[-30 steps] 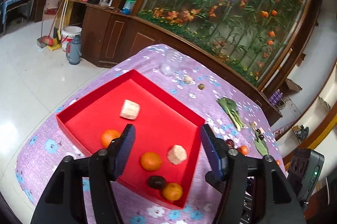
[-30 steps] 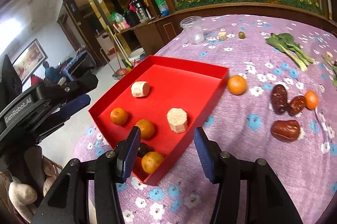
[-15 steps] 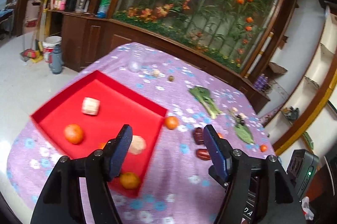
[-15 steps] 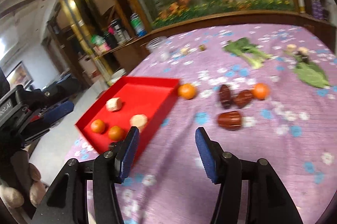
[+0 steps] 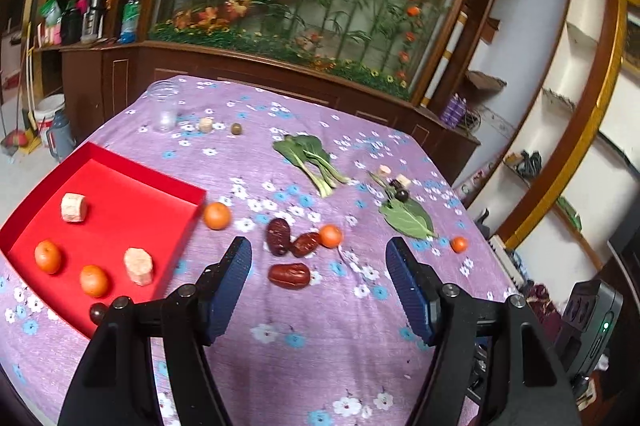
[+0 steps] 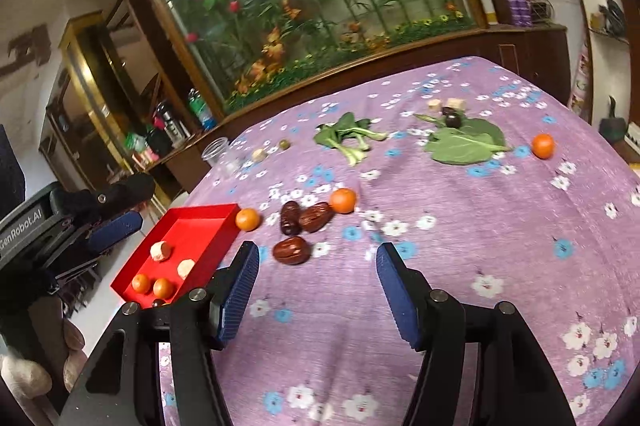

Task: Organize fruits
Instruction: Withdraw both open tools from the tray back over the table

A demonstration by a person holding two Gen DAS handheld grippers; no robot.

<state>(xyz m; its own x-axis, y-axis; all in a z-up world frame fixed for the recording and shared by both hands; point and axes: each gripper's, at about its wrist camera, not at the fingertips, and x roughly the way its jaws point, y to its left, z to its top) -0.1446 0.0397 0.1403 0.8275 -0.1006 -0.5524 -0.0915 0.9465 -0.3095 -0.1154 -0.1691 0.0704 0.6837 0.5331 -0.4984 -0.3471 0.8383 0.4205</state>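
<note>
Both our grippers hang above the desk [image 5: 320, 346], and each has its jaws spread wide with nothing in them. The left gripper [image 5: 319, 266] and the right gripper [image 6: 318, 268] both look down at the same little pile of fruit.

The red tray [image 5: 132, 186] sits at the left and already has some small oranges and pale chunks in it. Loose on the purple cloth are three dark red dates [image 5: 289, 275], two of them touching. One small orange [image 5: 217, 215] sits just beside the tray's corner, another [image 5: 331, 236] touches the dates, and a third [image 6: 543, 145] is far off near a big leaf [image 6: 464, 146].

We think the dates are light, wrinkly and a bit squishy, so we should pinch one gently across its short middle. The oranges look round and smooth and may roll away. We should close on the fat middle, not the top.
</note>
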